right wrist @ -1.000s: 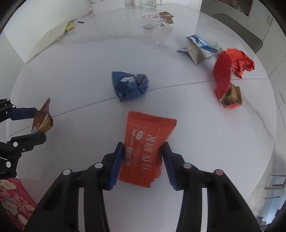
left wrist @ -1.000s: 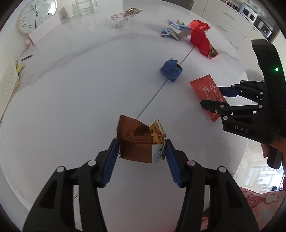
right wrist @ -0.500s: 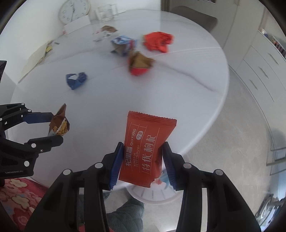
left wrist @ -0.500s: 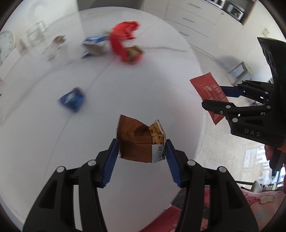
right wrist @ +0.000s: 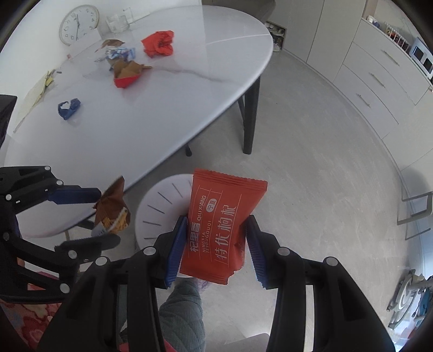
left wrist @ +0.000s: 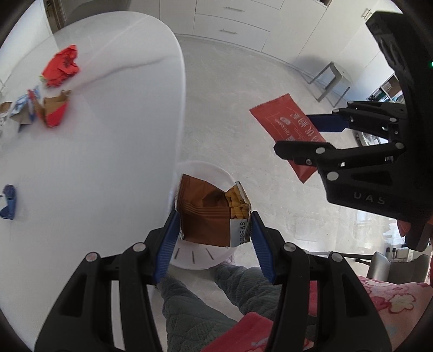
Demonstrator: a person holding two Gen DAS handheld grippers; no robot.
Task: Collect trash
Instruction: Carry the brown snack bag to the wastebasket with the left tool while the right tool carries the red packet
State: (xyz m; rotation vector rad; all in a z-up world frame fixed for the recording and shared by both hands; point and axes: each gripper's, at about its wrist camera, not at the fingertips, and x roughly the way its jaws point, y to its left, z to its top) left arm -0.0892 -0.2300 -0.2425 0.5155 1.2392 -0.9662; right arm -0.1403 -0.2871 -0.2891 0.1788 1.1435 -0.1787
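My left gripper (left wrist: 213, 238) is shut on a torn brown snack wrapper (left wrist: 208, 214), held in the air above a white round bin (left wrist: 200, 257) on the floor beside the table. My right gripper (right wrist: 216, 249) is shut on a flat red snack packet (right wrist: 219, 227), also held over the bin (right wrist: 159, 208). The right gripper shows at the right of the left wrist view with the red packet (left wrist: 284, 130). The left gripper and brown wrapper (right wrist: 112, 208) show at the left of the right wrist view.
The white oval table (right wrist: 151, 108) carries a blue crumpled wrapper (right wrist: 69, 107), a red-brown torn packet (right wrist: 127, 74), a red crumpled wrapper (right wrist: 159, 43) and a blue-white wrapper (right wrist: 119, 52). A clock (right wrist: 78, 24) leans at the back. My knee (left wrist: 203, 303) lies below. Drawers line the far wall.
Both grippers have swung off the tabletop to the right and now hang over the floor bin, each still holding its wrapper.
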